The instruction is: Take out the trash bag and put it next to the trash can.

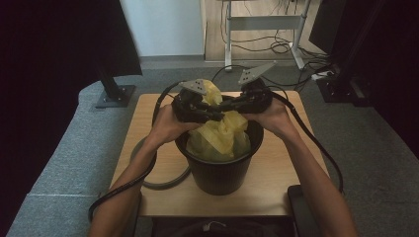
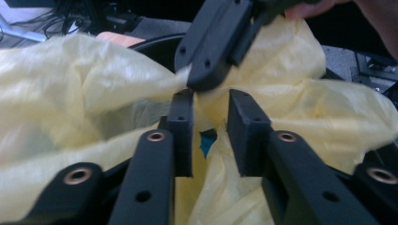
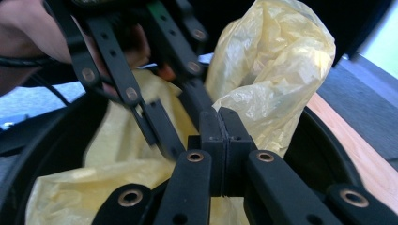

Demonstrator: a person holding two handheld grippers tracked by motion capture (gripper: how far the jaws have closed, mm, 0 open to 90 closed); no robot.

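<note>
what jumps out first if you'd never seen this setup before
The crumpled yellow plastic bag bulging out of the black bin at the middle of the wooden table grabs the eye first. Right above it the two hand-held grippers meet: the right gripper is pinched shut on the bag's plastic, while the left gripper has its jaws apart, yellow plastic between them.

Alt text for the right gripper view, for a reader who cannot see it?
The right claw, jaws shut, pinches a yellow plastic bag above a black bin. The left claw reaches in beside it, jaws apart.
</note>
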